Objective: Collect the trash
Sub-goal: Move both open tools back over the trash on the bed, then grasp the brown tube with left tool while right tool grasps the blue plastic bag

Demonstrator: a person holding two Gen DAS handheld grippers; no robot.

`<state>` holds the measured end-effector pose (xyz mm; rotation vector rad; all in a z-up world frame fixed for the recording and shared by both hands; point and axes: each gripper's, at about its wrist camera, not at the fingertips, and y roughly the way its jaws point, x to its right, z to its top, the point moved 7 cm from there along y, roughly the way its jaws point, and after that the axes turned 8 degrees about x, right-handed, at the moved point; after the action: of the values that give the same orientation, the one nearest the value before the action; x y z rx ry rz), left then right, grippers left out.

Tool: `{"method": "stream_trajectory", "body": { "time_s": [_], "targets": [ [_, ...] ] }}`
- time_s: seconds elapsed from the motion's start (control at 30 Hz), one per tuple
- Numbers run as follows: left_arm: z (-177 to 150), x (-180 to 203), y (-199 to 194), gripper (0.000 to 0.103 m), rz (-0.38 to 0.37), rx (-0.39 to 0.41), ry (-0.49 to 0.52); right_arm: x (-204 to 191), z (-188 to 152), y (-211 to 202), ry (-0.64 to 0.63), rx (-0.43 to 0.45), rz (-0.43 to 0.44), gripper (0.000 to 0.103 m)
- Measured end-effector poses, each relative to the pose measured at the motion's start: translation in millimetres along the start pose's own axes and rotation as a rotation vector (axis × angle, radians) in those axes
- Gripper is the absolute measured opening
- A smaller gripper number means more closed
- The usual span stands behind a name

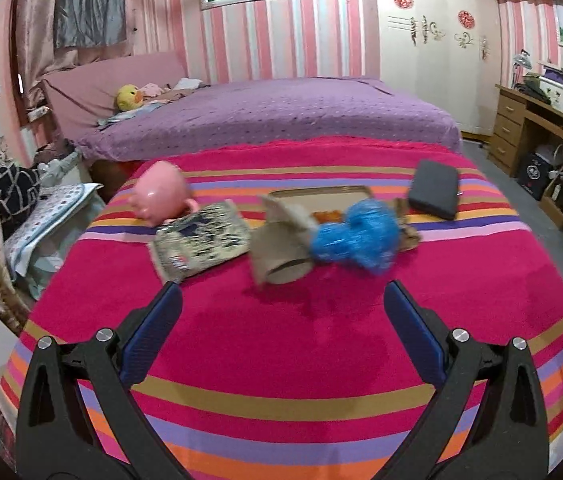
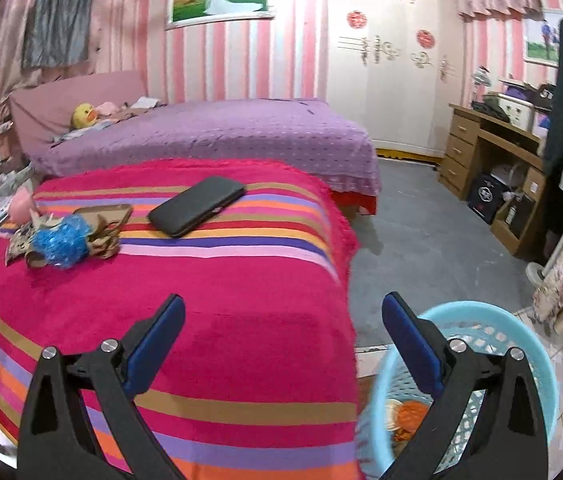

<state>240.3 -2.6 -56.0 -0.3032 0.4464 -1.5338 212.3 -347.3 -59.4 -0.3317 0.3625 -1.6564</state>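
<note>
Facing the cardboard tube (image 1: 281,256) at frame centre, the left gripper (image 1: 281,300) stands spread and empty; it should straddle the tube squarely. The right gripper (image 2: 283,308) is also spread, beside the basket (image 2: 521,320).

Even indoor light; motion blur; fisheye-warped edges.

Both grippers spread wide, nothing between their fingers.

The left gripper (image 1: 282,296) points level and forward, its two black arms splayed apart and the blue-padded fingers (image 1: 153,332) well separated, gripping nothing. The right gripper (image 2: 282,308) is posed the same way, jaws wide, blue pads (image 2: 411,340) facing each other across an empty gap.
</note>
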Motion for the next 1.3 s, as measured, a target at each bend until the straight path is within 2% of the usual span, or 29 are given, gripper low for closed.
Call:
{"method": "stream_trajectory", "body": {
  "time_s": [0.33, 0.53, 0.8, 0.93, 1.0, 1.13, 1.17, 1.2, 1.23, 1.27, 1.3],
  "targets": [
    [-15.3, -41.6, 19.9, 0.097, 0.034, -0.032, -0.005, -72.0, 5.4, 23.3, -0.025, -0.036, 0.106, 0.097],
    [-17.4, -48.5, 49.3, 0.097, 0.039, -0.078, -0.021, -99.3, 14.7, 48.8, -0.069, -0.057, 0.097, 0.098],
    [-15.2, -34.5, 77.2, 0.097, 0.036, -0.085, -0.006, -101.8, 3.9, 75.6, -0.077, -0.115, 0.051, 0.098],
    [-17.7, -24.6, 95.6, 0.096, 0.011, -0.13, -0.022, -100.6, 0.0, 79.6, -0.083, -0.127, 0.028, 0.098],
    [-17.4, -20.5, 103.5, 0.086, 0.001, -0.151, -0.028, -97.8, -2.5, 81.5, -0.074, -0.133, 0.015, 0.098],
    [-18.8, -14.0, 117.7, 0.075, -0.005, -0.192, -0.032, -100.7, -6.7, 87.1, -0.048, -0.15, 0.03, 0.098],
    [-19.5, -12.3, 119.4, 0.064, -0.012, -0.199, -0.032, -103.2, -7.2, 87.4, -0.046, -0.15, 0.038, 0.098],
    [-19.4, -9.9, 120.6, 0.048, -0.035, -0.206, -0.038, -105.4, -7.2, 87.1, -0.043, -0.149, 0.047, 0.098],
    [-18.9, -8.9, 120.7, 0.039, -0.053, -0.208, -0.043, -107.2, -6.6, 86.0, -0.042, -0.144, 0.051, 0.098],
    [-18.3, -8.9, 120.8, 0.02, -0.067, -0.21, -0.048, -109.4, -5.6, 84.2, -0.046, -0.135, 0.058, 0.098],
    [-18.2, -10.3, 118.8, 0.015, -0.072, -0.209, -0.053, -112.5, -4.5, 82.5, -0.055, -0.123, 0.062, 0.098]
  ]
}}
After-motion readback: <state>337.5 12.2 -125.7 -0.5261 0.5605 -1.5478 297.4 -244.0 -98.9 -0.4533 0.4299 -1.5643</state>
